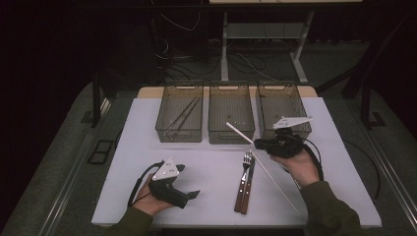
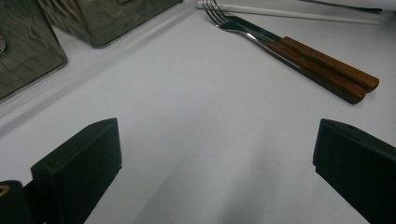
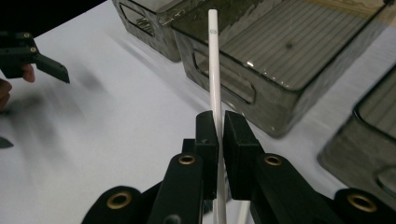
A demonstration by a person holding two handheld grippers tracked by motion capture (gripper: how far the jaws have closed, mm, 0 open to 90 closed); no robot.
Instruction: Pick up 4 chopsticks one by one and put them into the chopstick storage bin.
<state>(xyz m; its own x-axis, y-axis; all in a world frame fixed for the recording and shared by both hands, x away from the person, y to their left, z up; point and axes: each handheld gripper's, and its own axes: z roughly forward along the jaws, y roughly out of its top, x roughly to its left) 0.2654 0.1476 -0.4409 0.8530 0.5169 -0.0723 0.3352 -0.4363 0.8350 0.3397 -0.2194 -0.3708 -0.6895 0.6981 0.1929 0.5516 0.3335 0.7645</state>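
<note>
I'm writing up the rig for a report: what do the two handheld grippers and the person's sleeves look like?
Both the left gripper and right gripper are black, with blocky jaws, brass-coloured rivets, a grey three-cornered top plate and a trailing black cable. The sleeves are olive green.

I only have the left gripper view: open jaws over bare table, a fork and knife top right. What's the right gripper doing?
Observer: The right gripper is shut on a white chopstick, gripped partway along its length.
Operator: Where's it pointing?
Observer: Its tip reaches toward the middle bin of three tinted bins at the table's far side.
Operator: Anything in the bins?
Observer: The left bin holds a pair of dark chopsticks; the middle one looks empty.
Operator: More white ones on the table?
Observer: Yes, a second white chopstick lies just right of the fork and knife.
</note>
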